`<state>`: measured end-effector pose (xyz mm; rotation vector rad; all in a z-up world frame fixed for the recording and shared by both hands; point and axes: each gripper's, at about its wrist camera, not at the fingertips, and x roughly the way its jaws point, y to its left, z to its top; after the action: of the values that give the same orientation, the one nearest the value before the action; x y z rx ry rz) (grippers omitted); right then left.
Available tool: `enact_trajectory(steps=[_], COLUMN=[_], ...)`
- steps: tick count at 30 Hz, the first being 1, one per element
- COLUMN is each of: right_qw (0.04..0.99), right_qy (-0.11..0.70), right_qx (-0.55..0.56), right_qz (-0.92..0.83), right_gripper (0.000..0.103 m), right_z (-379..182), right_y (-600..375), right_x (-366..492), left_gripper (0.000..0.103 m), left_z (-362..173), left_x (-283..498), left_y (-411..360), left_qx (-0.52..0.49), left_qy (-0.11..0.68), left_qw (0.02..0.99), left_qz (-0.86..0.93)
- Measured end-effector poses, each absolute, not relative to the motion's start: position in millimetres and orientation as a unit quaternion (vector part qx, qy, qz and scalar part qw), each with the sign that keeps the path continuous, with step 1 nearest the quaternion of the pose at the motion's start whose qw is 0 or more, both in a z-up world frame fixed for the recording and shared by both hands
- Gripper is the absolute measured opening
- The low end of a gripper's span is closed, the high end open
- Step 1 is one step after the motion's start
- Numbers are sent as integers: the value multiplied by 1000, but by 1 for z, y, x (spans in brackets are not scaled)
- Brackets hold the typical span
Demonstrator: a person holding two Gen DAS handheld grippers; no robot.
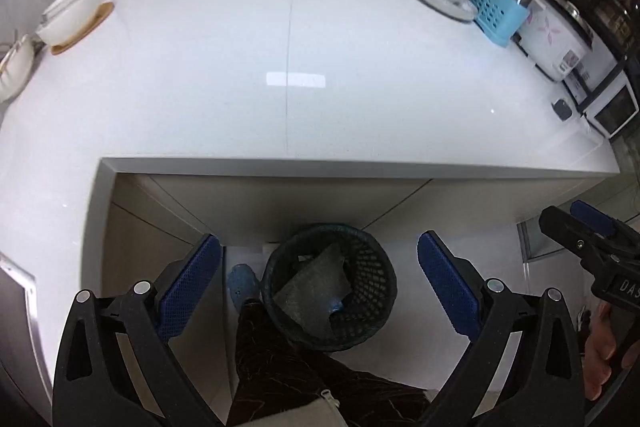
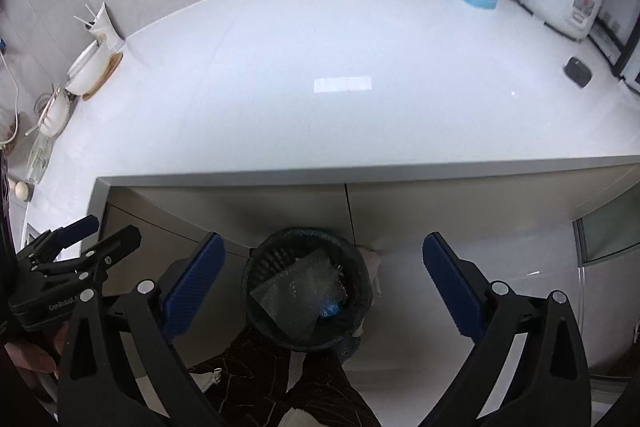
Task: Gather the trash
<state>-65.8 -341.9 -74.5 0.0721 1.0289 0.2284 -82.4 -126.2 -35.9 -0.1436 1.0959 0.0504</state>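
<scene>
Looks like the drop-off step's basically done: both the left tool and right tool hang wide open and empty over the mesh wastebasket, where the crumpled plastic wrap sits. Next move is probably scanning the desk for more trash.

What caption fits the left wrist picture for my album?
Open left tongs hover empty above the black mesh bin holding crumpled plastic wrap, below the white counter.
</scene>
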Motion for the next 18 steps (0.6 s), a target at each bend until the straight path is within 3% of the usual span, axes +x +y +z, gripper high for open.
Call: enact_trajectory(steps=[7, 18], right_qw=[861, 849], right_qy=[498, 519], right_qx=[9, -8], right_qz=[106, 102], right_gripper=[95, 95], right_z=[-42, -53], right_y=[-331, -315], right_x=[-86, -112], left_gripper=[97, 96], left_z=[-2, -20], left_x=[-100, -122], left_y=[-126, -128], left_qx=[-68, -81], left_qy=[527, 536], left_qw=[846, 839], left_qz=[39, 40])
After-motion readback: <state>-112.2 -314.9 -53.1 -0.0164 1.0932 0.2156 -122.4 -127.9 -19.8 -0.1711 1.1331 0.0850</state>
